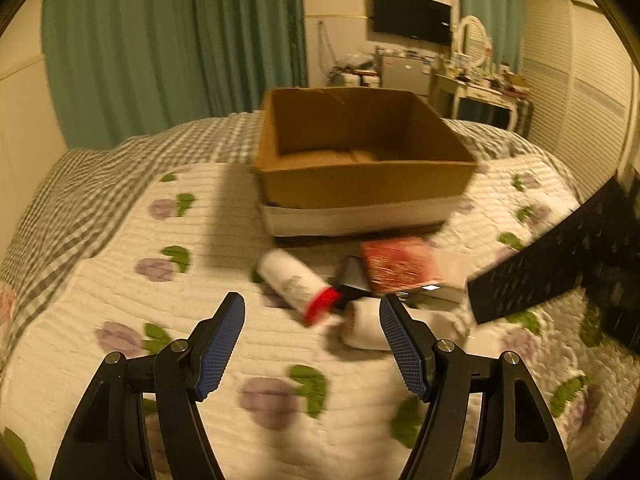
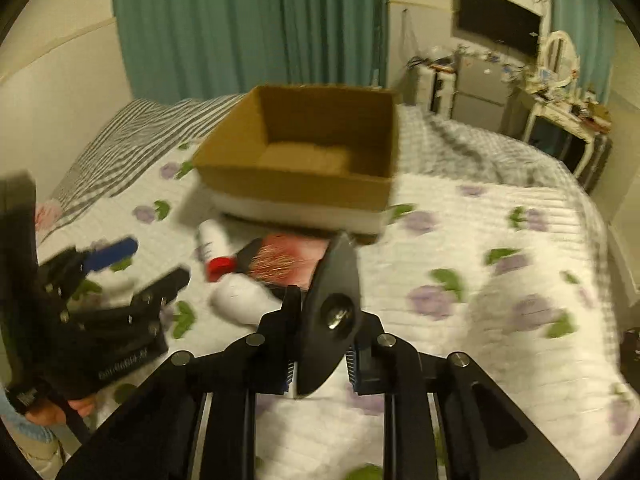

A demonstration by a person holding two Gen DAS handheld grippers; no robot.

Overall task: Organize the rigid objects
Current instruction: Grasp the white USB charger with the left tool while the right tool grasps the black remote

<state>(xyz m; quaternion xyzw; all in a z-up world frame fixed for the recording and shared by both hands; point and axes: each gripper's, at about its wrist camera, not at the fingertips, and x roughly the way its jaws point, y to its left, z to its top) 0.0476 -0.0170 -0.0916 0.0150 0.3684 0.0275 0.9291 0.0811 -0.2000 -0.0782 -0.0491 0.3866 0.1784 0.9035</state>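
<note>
An open brown cardboard box (image 1: pixel 360 184) (image 2: pixel 296 184) stands on the bed. Before it lie a white bottle with a red cap (image 1: pixel 290 282) (image 2: pixel 211 240), a red-pink flat box (image 1: pixel 400 264) (image 2: pixel 288 258), a small black item (image 1: pixel 352 276) and a white rounded object (image 1: pixel 362 326) (image 2: pixel 240 300). My left gripper (image 1: pixel 311 300) (image 2: pixel 140 266) is open just short of the bottle's cap, nothing between its blue pads. My right gripper (image 2: pixel 324 312) is shut on a black oval object (image 2: pixel 334 312) with a shiny round stud, lifted above the quilt. Its black body (image 1: pixel 560 268) shows blurred at the right.
The bed carries a white quilt (image 1: pixel 200 320) (image 2: pixel 480 240) with purple flowers, and a grey checked blanket (image 1: pixel 100 184) lies behind. Teal curtains (image 1: pixel 160 40), a wall TV (image 1: pixel 412 16) and a cluttered white desk (image 1: pixel 480 92) stand beyond. A gloved hand (image 2: pixel 52 408) holds the left gripper.
</note>
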